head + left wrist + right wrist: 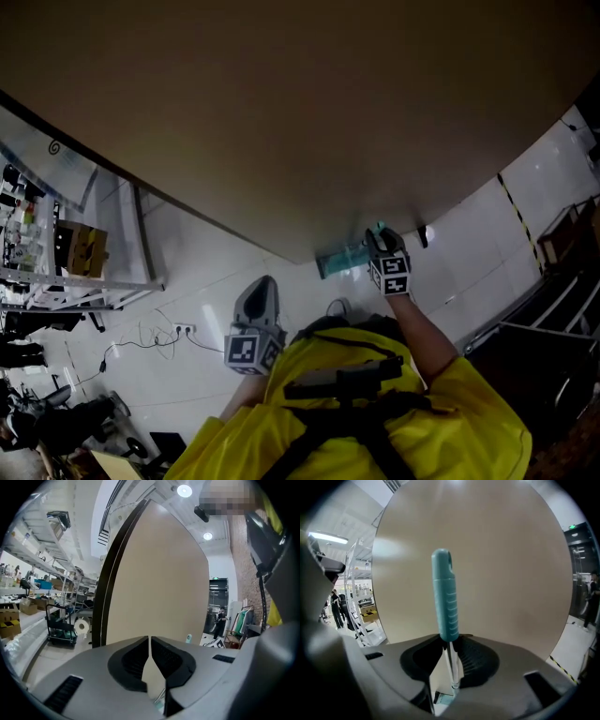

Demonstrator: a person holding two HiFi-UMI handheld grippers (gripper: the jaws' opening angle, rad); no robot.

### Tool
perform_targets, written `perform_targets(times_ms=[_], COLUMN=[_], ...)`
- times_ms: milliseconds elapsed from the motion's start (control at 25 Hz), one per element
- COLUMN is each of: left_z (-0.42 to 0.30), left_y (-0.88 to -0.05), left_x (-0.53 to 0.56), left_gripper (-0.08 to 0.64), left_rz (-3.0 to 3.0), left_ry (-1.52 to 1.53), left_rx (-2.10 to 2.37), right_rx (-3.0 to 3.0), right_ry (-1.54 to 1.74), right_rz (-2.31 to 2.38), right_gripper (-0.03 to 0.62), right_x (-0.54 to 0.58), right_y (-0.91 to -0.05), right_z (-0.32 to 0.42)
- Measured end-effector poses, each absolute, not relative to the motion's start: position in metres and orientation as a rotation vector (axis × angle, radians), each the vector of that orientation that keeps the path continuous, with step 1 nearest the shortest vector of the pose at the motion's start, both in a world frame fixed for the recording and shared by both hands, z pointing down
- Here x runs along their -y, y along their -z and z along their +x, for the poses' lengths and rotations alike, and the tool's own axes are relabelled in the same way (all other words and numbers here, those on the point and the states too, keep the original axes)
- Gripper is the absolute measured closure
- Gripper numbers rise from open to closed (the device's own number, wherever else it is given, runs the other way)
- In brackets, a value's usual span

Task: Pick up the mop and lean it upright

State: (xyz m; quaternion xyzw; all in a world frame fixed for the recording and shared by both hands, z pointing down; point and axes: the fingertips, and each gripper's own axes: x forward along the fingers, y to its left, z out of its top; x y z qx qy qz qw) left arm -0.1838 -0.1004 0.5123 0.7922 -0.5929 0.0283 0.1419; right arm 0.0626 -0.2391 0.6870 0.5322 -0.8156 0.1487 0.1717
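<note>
My right gripper (449, 641) is shut on the thin metal shaft of the mop, just below its teal ribbed handle grip (444, 597), which stands upright in front of a beige wall panel (501, 573). In the head view the right gripper (384, 246) is held out at the panel's foot, with the mop's teal head (339, 261) on the floor beside it. My left gripper (261, 298) hangs nearer my body, apart from the mop. Its jaws are shut with nothing between them (150, 641). The handle's teal tip (188, 638) shows to its right.
The beige panel (281, 112) fills the far side. A metal shelving rack with boxes (75, 272) stands left, and a power strip with cables (183, 330) lies on the white floor. Black-yellow floor tape (516, 211) and a dark rack (562, 244) are right. A cart (61, 630) stands beyond.
</note>
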Motion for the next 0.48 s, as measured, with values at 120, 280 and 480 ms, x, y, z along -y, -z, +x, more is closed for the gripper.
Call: perform_targets(times_ms=[120,280,480], left_z=[-0.189,-0.185,-0.184], left_y=[-0.516,-0.519,-0.523], left_x=[0.098,0.096,0.094], left_gripper=[0.535,0.535,0.535], left_rz=[2.266,2.264,2.258], left_ry=[-0.089,-0.100,-0.116], left_rx=[1.714,1.691,1.670], right_rx=[2.290,2.264,2.233], right_ry=[-0.449,-0.453,-0.430], right_rz=[1.492,1.468,1.535], right_gripper=[0.483,0.483,0.482], right_x=[0.243,0.256,0.282], right_y=[-0.698,-0.710,-0.719], right_z=[0.060,0.051,0.038])
